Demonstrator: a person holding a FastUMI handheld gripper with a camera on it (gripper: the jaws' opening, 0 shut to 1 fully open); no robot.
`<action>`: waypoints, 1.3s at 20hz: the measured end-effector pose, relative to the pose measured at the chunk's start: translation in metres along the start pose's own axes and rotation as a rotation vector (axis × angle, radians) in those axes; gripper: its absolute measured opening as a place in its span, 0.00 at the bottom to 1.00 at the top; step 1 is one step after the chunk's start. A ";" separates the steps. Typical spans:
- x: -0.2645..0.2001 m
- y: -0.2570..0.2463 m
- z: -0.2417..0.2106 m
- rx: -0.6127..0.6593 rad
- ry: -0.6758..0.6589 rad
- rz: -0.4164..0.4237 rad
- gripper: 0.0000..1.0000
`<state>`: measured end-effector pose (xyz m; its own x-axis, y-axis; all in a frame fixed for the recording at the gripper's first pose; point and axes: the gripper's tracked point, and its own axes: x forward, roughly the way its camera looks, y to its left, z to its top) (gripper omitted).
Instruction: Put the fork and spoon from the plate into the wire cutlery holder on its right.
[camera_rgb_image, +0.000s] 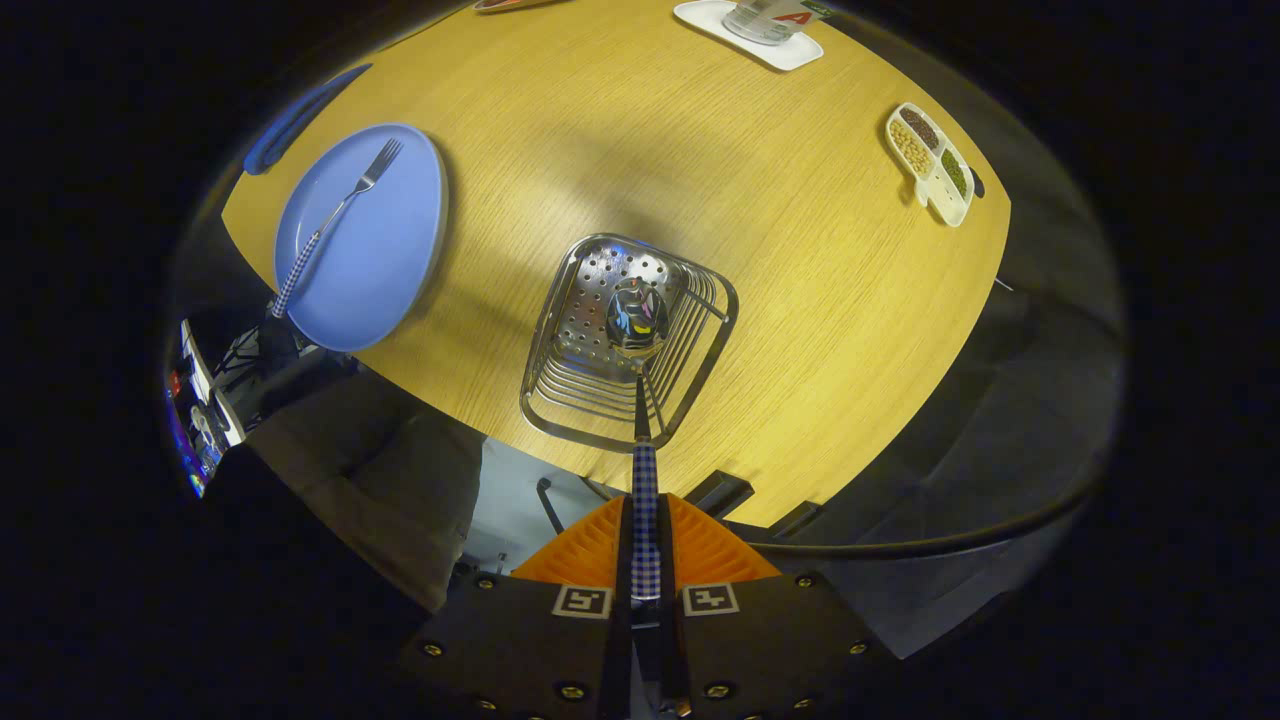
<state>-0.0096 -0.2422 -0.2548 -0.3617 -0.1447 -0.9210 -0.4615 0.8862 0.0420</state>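
My gripper (645, 520) is shut on the spoon's blue-checked handle (645, 500), both orange fingers (700, 545) pressing it. The spoon (638, 315) points straight ahead, and its shiny bowl hangs over the open top of the wire cutlery holder (700, 360), which stands on the wooden table just beyond the fingers. To the holder's left lies the blue plate (385, 260). On it rests the fork (340, 215), tines away from me, its checked handle reaching past the plate's near rim.
A white divided dish of beans (932, 162) sits far right on the table (800, 300). A white tray with a clear container (750, 30) stands at the far side. The table's near edge runs just under the holder. A blue object (300, 115) lies beyond the plate.
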 end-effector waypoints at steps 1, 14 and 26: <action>0.000 0.001 0.000 0.000 0.003 0.002 0.12; -0.022 -0.001 0.002 0.113 -0.094 0.025 0.83; -0.037 0.074 -0.027 0.260 -0.339 -0.001 0.96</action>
<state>-0.0519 -0.1829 -0.2071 -0.0548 -0.0317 -0.9980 -0.2261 0.9739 -0.0185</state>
